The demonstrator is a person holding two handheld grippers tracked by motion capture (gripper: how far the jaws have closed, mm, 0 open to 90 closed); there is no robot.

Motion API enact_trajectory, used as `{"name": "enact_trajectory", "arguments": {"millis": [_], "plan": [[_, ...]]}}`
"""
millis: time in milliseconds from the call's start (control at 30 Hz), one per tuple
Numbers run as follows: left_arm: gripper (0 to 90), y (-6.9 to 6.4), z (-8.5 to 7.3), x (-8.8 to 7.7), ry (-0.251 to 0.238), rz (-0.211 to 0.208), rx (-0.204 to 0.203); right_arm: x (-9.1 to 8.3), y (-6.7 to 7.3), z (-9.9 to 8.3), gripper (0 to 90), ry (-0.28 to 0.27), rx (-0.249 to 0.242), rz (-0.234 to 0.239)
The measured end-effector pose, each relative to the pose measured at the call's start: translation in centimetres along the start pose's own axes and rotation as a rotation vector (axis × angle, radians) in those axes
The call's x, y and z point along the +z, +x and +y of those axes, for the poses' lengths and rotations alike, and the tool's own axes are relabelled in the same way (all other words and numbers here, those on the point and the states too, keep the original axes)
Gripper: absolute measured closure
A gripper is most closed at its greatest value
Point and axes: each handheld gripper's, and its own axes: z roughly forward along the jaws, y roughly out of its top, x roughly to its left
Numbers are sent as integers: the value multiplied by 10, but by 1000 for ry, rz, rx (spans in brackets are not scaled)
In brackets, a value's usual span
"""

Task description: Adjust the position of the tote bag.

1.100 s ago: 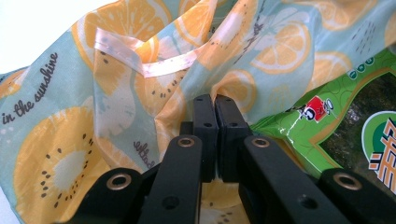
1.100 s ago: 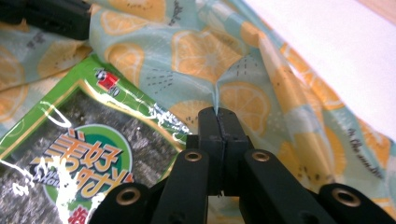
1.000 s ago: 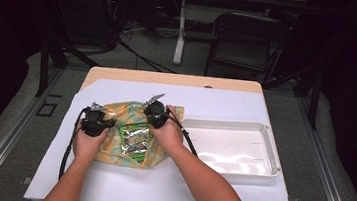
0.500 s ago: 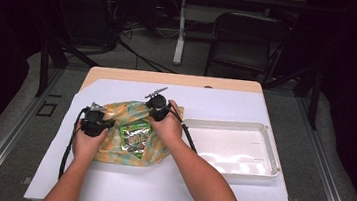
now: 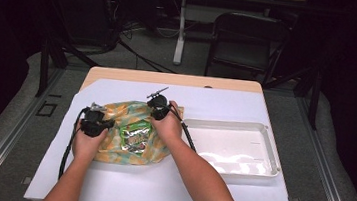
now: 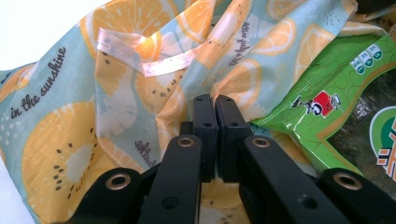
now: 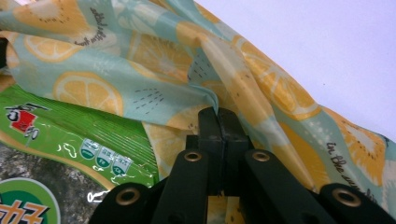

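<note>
Near the table's [image 5: 247, 100] left edge, the bag [image 5: 117, 111] lies with a green packet [image 5: 135, 135] at its mouth. The left gripper [image 6: 214, 100] and right gripper [image 7: 218, 112] each pinch bag fabric, fingers closed tight, probably holding the mouth apart around the packet.

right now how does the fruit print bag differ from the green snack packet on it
The fruit print bag is soft cloth, pale blue with orange slices, crumpled in folds; the green snack packet is glossy, crinkly foil in bright green with a dark panel. The bag is the larger and spreads on the table; the packet is smaller and lies on top of it. The left gripper and right gripper each pinch the bag's cloth, not the packet. Both carry printed lettering.
</note>
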Motion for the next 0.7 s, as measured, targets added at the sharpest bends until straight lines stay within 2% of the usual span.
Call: {"name": "enact_trajectory", "arguments": {"millis": [267, 700], "plan": [[883, 0, -1, 2, 12, 3, 3, 6, -2, -1, 899, 34, -2, 1], [872, 1, -2, 4, 22, 9, 3, 12, -1, -3, 886, 47, 4, -8]]}}
